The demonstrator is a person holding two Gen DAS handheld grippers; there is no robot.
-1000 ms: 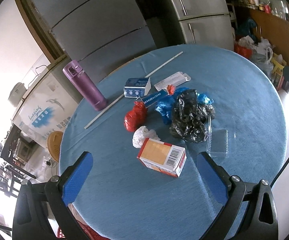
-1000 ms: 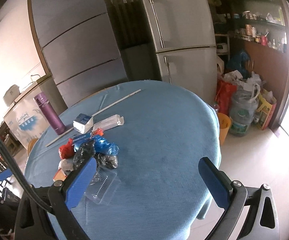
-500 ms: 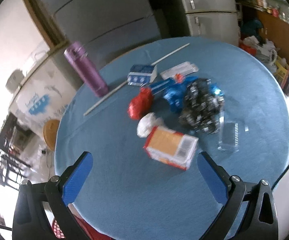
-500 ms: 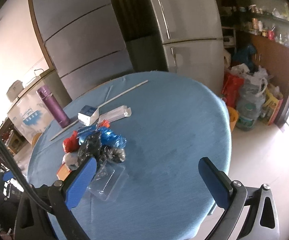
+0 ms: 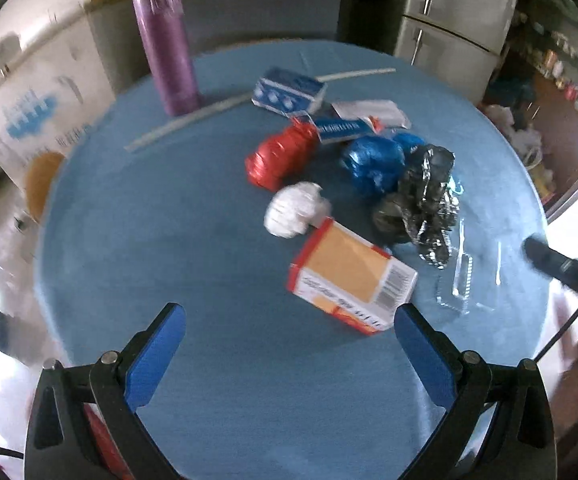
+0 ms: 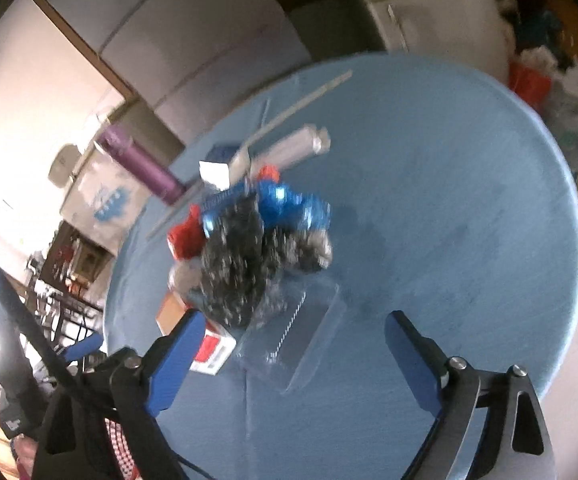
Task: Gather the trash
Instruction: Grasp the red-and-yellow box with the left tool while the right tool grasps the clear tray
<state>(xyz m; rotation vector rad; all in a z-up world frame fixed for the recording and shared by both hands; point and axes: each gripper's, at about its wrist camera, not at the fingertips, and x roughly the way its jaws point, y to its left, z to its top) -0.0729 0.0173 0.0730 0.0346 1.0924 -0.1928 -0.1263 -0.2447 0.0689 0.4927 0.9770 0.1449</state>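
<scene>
Trash lies in a pile on a round blue table [image 5: 217,360]. An orange and white carton [image 5: 349,276] lies closest, just ahead of my open, empty left gripper [image 5: 287,354]. Behind it are a white wad [image 5: 295,210], a red bag [image 5: 283,156], a blue bag [image 5: 373,160], a black bag [image 5: 425,196] and a clear plastic clamshell [image 5: 469,280]. My right gripper [image 6: 289,354] is open and empty, close above the clamshell [image 6: 305,340], with the black bag [image 6: 237,264] just beyond.
A purple flask [image 5: 167,44] stands at the table's far left beside a long white stick [image 5: 193,120]. A blue and white box [image 5: 287,94] and a flat packet [image 5: 369,110] lie behind the pile. Fridges [image 5: 445,12] and bags on the floor [image 6: 561,88] lie beyond.
Both grippers have moved in toward the pile. The left one came lower toward the carton. The right one swung left and down over the clamshell. Both stay open.
</scene>
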